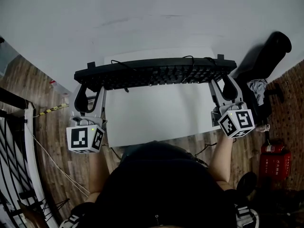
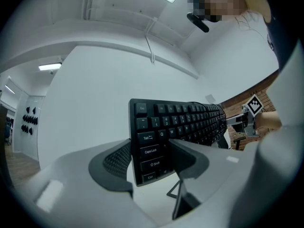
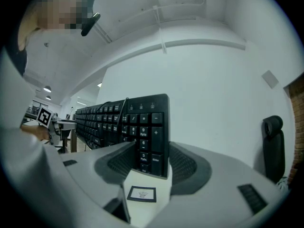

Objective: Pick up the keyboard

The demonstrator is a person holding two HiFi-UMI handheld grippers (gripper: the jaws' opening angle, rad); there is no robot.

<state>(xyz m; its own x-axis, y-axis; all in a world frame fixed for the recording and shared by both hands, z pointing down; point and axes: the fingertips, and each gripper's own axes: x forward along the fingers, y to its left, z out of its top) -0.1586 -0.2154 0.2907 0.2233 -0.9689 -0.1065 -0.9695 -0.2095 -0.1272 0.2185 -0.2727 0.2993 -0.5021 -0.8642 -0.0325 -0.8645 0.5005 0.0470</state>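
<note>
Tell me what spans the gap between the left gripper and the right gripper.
The keyboard: the left gripper is shut on one end, the right gripper on the other. The head view shows the whole span.

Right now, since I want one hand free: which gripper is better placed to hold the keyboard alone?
Left, marginally. Both the left gripper and right gripper clamp an end of the keyboard, but the cable drapes by the right end; either alone risks tipping.

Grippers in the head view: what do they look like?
The left gripper and right gripper are light grey plastic with dark textured pads. Each carries a white cube of black square markers. The person wears a dark top.
</note>
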